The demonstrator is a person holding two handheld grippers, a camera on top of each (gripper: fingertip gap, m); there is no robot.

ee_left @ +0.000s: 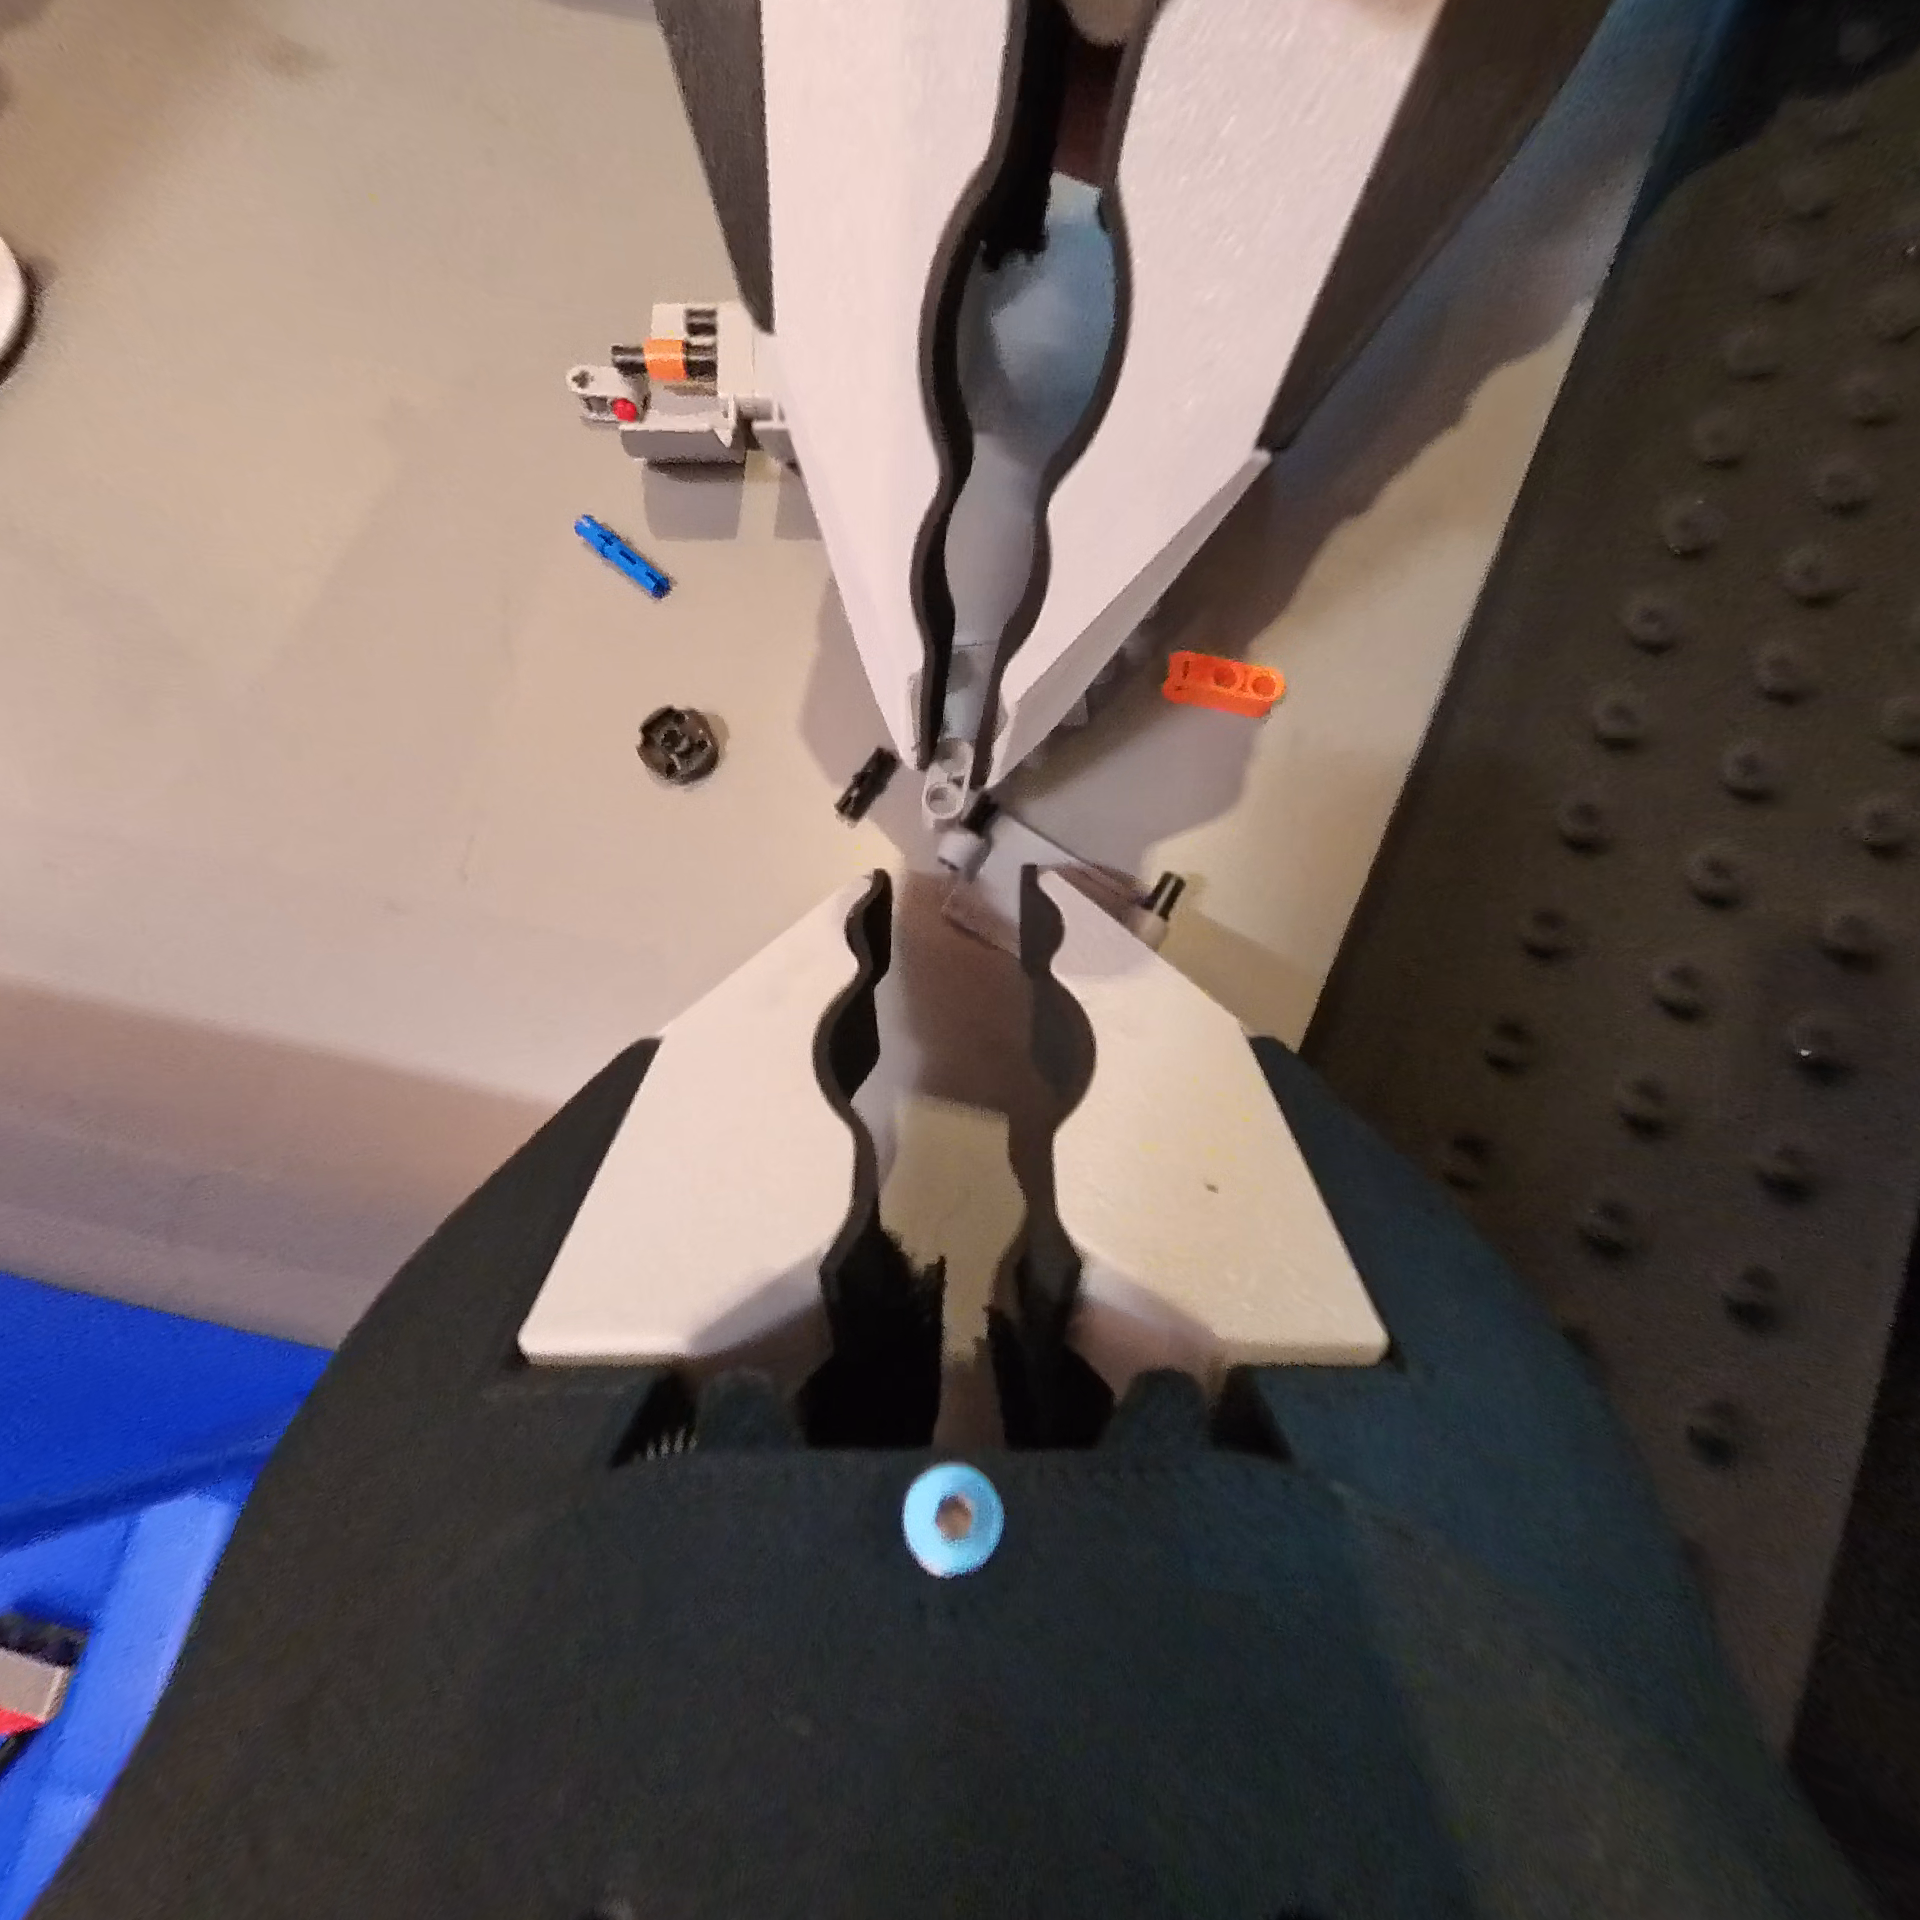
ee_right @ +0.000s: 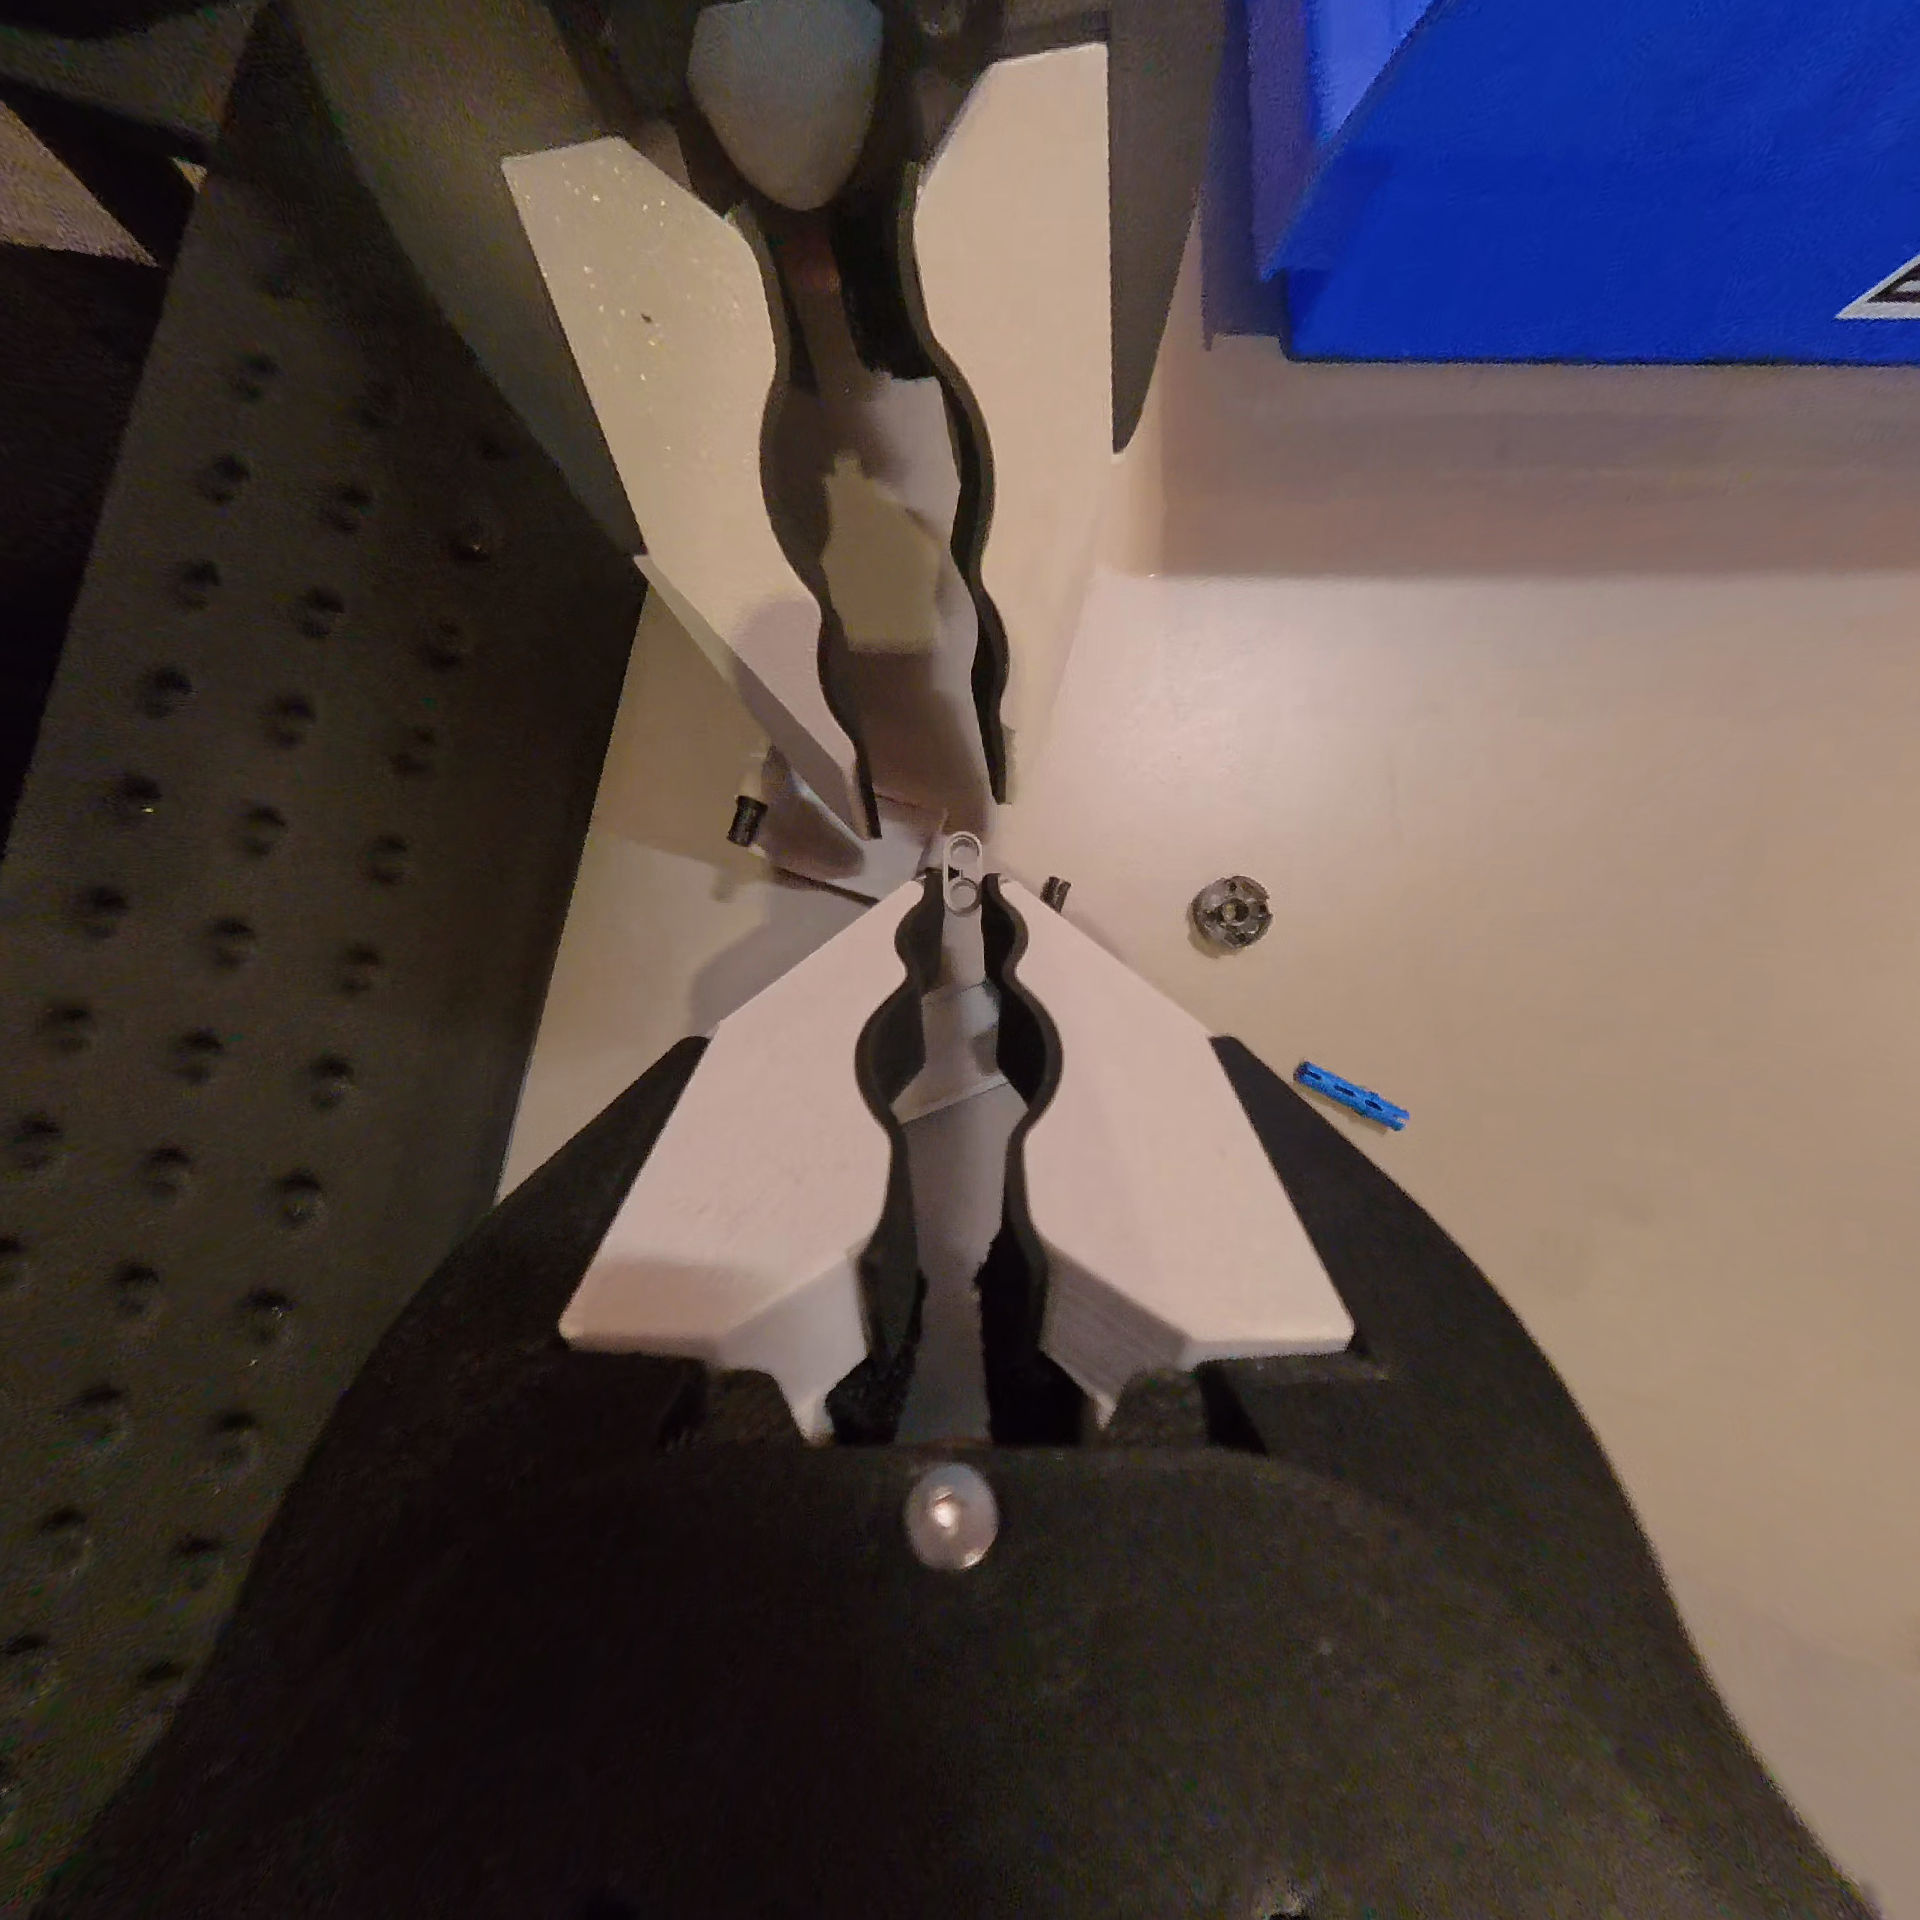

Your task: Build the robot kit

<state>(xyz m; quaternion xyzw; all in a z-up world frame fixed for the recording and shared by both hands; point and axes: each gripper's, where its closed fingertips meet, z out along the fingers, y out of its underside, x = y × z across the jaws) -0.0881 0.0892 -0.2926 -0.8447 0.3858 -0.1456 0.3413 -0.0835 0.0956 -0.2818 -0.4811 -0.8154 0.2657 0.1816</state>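
My right gripper (ee_right: 956, 883) is shut on a small light-grey two-hole beam (ee_right: 962, 881) just above the beige table. In the left wrist view it comes down from the top (ee_left: 954, 756), with the beam (ee_left: 945, 792) sticking out of its tips. My left gripper (ee_left: 958, 878) is open, facing it tip to tip, its jaws either side of a grey part with a black pin (ee_left: 966, 836). In the right wrist view the left gripper (ee_right: 932, 808) is seen from above. A grey flat piece with a black peg (ee_left: 1162, 894) lies beside the left fingertips.
On the table are a blue axle pin (ee_left: 621, 556), a dark round piece (ee_left: 678, 741), a black pin (ee_left: 864, 781), an orange beam (ee_left: 1223, 683) and a grey block assembly (ee_left: 675, 384). A black studded mat (ee_left: 1714, 831) borders one side. A blue bin (ee_right: 1558, 177) stands nearby. My left and right fingertips are right by each other. The dark round piece (ee_left: 678, 741) is about 6 cm from both grippers' fingertips. It turns up in the right wrist view (ee_right: 1233, 909) as well.
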